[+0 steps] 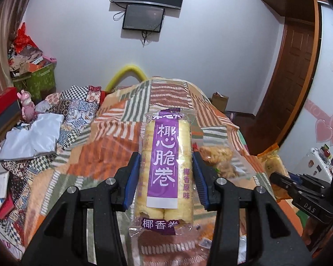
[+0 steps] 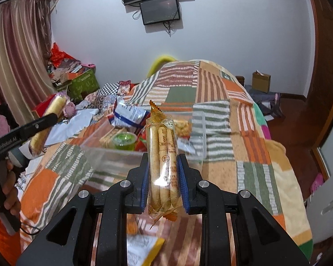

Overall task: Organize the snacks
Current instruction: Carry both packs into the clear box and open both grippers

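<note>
My left gripper is shut on a purple-labelled pack of coconut rolls, held upright above the bed. The same pack and left gripper show at the left of the right wrist view. My right gripper is shut on a clear orange-ended pack of biscuit sticks, held above the near wall of a clear plastic bin. The bin holds several snacks, among them a green jelly cup and a blue-white packet. The right gripper also shows at the right of the left wrist view.
A patchwork blanket covers the bed. A snack bag lies behind the left pack. A yellow-white packet lies under the right gripper. White cloth and boxes sit at left. A wooden door stands at right.
</note>
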`<state>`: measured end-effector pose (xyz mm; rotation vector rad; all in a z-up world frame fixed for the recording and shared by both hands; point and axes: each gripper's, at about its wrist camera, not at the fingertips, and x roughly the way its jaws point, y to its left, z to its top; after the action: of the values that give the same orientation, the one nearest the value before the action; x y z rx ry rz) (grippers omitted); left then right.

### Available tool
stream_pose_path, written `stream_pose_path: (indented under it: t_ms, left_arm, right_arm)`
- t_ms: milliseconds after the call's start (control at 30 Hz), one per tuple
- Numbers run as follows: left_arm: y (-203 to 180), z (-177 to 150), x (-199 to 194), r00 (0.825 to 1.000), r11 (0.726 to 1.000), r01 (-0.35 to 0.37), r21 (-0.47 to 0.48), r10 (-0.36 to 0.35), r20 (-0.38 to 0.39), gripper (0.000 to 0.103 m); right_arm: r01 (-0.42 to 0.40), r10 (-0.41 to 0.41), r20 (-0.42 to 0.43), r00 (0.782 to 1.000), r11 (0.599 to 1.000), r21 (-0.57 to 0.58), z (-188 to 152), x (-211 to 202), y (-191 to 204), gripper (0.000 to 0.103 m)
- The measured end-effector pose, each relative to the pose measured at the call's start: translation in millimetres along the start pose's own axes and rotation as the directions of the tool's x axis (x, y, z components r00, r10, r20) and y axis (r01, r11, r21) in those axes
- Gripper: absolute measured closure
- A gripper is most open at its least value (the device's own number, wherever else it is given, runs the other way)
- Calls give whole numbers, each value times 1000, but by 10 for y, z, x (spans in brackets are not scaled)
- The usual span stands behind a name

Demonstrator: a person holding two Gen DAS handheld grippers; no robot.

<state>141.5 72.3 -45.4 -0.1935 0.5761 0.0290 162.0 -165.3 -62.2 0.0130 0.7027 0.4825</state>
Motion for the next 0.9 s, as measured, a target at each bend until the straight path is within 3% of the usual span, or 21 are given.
stream_pose_path:
  t_ms: [400,633,900]
  left_arm:
    - [117,70,618,997,1000,7,28,-5,-78,57]
    - [121,6,1164,988,999,27,24,-23,-156,57]
    - [34,-91,1502,978,997,28,69,-13,-207,58]
  right_arm:
    - [8,-9,-13,1000,999,-38,273,481,50,81]
    - [-25,20,-65,998,997,-76,400,887,163,81]
    - [-62,48,-115,992,991,-119,423,1224,342,81]
